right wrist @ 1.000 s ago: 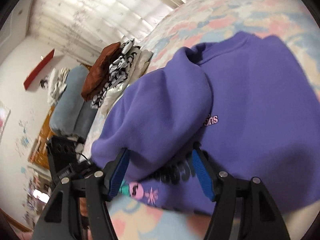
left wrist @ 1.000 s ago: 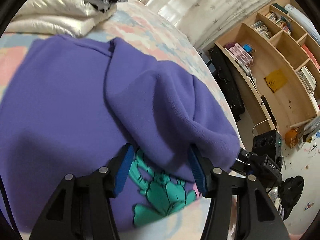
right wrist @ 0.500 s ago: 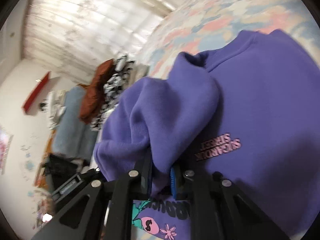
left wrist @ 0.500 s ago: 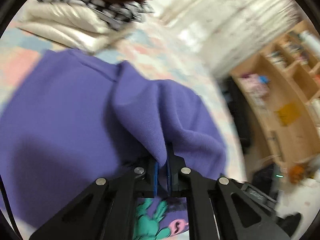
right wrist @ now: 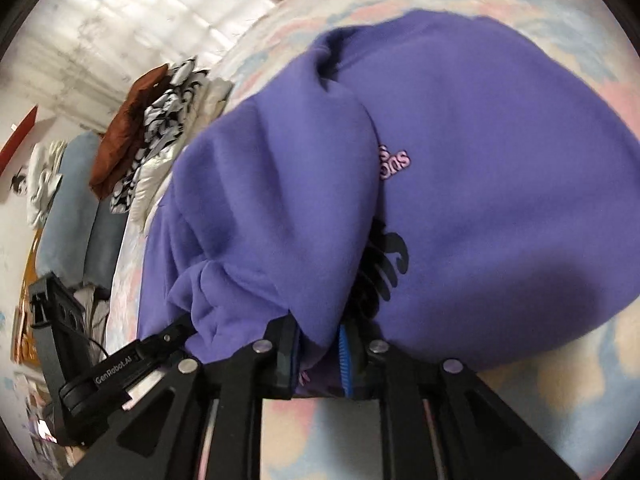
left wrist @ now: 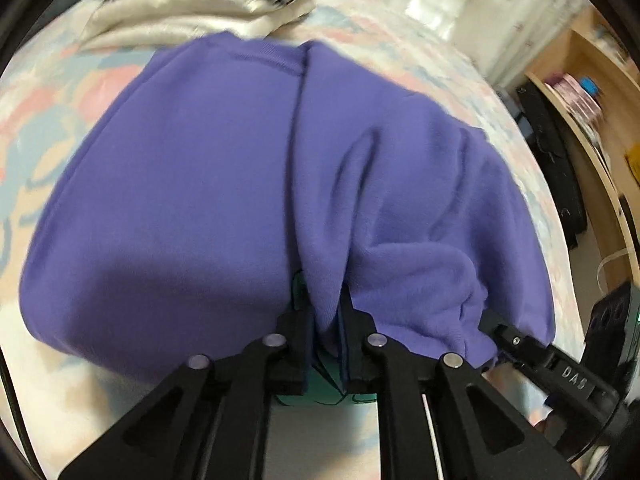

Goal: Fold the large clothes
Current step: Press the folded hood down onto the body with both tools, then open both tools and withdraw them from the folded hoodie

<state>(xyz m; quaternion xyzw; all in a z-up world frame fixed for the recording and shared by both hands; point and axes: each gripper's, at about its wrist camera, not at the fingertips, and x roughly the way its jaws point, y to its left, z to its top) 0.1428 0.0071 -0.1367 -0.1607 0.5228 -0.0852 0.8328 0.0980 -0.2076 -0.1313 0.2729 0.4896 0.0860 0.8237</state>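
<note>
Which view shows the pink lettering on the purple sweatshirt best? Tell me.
The right wrist view. There the pink lettering on the purple sweatshirt peeks out beside the folded-over sleeve, partly covered and blurred. The left wrist view shows only plain purple fabric and a bit of teal print by the jaws, with no lettering.

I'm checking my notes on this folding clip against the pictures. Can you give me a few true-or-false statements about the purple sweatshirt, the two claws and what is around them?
1. Each claw pinches a fold of the purple sweatshirt. True: the left claw and the right claw both have purple cloth between their pads.
2. The sweatshirt lies on a bare wooden floor. False: it lies on a pastel patterned bedspread.
3. A stack of folded clothes sits farther back on the bed. True.
4. The sweatshirt is plain, with no print. False: pink lettering shows on it.
5. A wooden shelf unit stands beside the bed. True.
</note>
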